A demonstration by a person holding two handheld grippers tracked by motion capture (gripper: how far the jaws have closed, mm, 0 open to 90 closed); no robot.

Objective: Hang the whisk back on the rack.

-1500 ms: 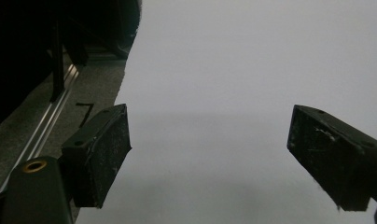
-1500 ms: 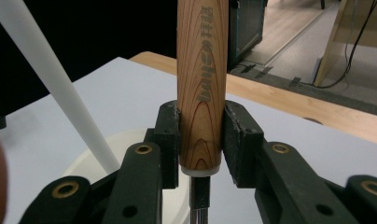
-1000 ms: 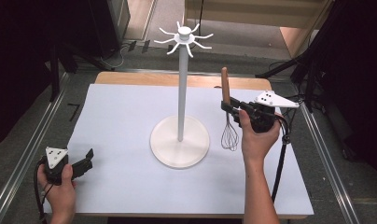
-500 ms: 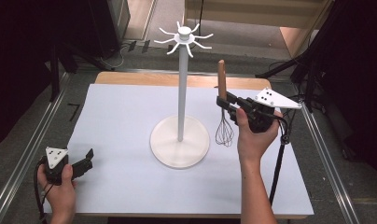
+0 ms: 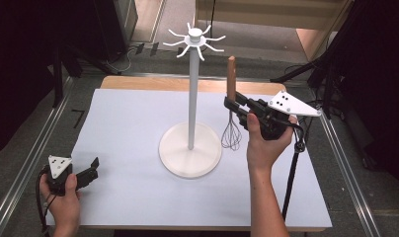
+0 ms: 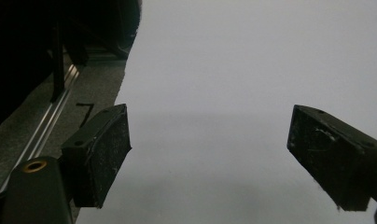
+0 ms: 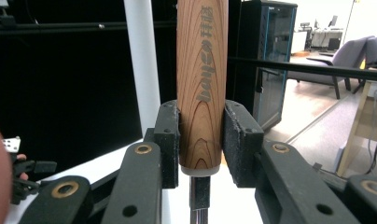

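Even overhead light, dark surroundings, soft shadows, slight blur throughout.

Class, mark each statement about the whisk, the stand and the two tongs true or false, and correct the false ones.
1. The right tongs grip the whisk by its wooden handle. True.
2. The whisk hangs from a hook of the white stand. False: it is held upright beside the pole, wire end down.
3. The left tongs are open with nothing between them. True.
4. The left tongs hold the stand's base. False: they are apart from it, near the table's left corner.
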